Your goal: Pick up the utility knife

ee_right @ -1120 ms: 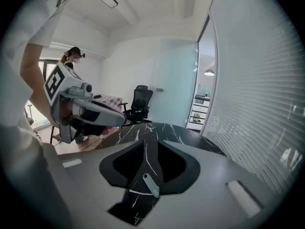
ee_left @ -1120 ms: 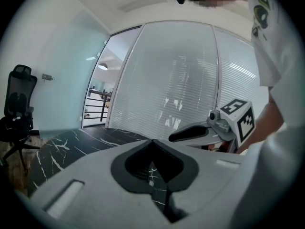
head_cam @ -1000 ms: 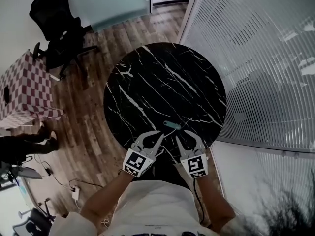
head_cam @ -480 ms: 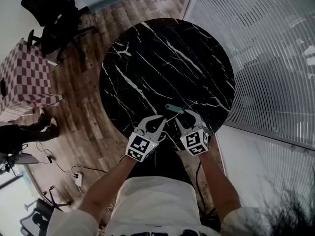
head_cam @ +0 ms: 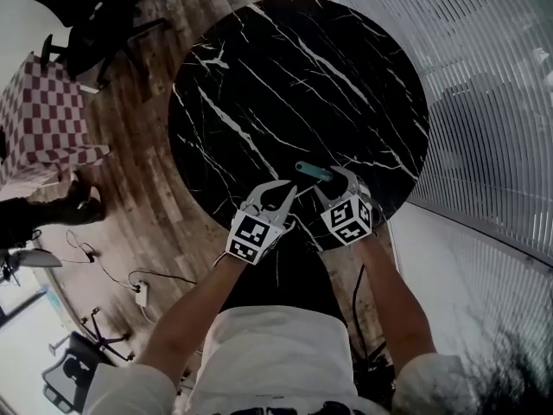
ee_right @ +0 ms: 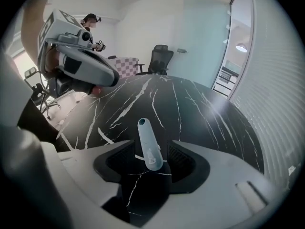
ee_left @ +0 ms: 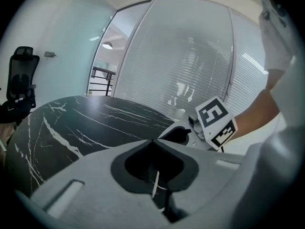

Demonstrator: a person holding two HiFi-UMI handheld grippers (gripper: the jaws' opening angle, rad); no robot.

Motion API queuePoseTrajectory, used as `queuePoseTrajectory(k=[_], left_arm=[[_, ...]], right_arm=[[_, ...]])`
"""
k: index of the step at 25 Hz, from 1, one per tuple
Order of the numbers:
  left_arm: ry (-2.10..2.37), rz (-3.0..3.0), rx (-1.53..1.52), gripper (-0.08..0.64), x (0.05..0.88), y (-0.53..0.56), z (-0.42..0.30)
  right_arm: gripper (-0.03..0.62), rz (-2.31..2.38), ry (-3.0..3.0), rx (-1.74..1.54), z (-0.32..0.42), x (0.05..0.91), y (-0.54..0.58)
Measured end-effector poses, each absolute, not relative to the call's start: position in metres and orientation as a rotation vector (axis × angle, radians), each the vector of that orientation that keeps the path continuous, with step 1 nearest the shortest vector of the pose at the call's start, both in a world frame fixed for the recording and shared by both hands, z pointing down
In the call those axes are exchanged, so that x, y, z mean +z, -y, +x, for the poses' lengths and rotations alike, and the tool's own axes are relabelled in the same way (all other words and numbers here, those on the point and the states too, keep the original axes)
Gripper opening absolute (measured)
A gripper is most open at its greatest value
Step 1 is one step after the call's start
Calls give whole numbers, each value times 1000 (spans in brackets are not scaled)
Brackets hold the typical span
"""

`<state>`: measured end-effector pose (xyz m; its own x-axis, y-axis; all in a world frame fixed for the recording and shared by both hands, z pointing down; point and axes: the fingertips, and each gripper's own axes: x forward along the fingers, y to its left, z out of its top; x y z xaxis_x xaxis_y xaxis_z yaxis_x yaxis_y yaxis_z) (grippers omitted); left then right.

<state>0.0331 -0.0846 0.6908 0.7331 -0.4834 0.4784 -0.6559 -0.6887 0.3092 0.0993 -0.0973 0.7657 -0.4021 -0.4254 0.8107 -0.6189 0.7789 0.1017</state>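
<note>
A pale teal utility knife (head_cam: 313,172) lies on the round black marble table (head_cam: 285,76) near its front edge. In the right gripper view the knife (ee_right: 148,147) points away from me, its near end between the jaws of my right gripper (ee_right: 151,148). Those jaws are opening, and the pads stand clear of the knife on both sides. From the head view my right gripper (head_cam: 333,182) sits just behind the knife. My left gripper (head_cam: 290,188) hovers beside it on the left, tips together and empty. In its own view the left gripper (ee_left: 153,141) is shut above the marble.
A glass wall with blinds (head_cam: 484,102) runs close along the table's right side. A black office chair (head_cam: 86,15) and a checkered-cloth table (head_cam: 47,119) stand on the wooden floor to the left. Cables (head_cam: 130,288) lie on the floor near my feet.
Both grippers have sunk toward the tabletop. The right gripper has closed in on the knife, which was ahead of its tips before. The left gripper has stayed shut.
</note>
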Motion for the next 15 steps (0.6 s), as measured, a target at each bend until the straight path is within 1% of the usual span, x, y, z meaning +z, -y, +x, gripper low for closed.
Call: queuePoseTrajectory(k=[11, 14, 15], left_arm=[[881, 2451, 510, 5, 715, 90, 38], [891, 2438, 513, 5, 720, 90, 34], [896, 2434, 515, 5, 722, 90, 33]], right_arm=[[212, 650, 2041, 297, 95, 796, 99], [202, 624, 2056, 311, 92, 799, 98], [184, 611, 2064, 317, 91, 800, 96]])
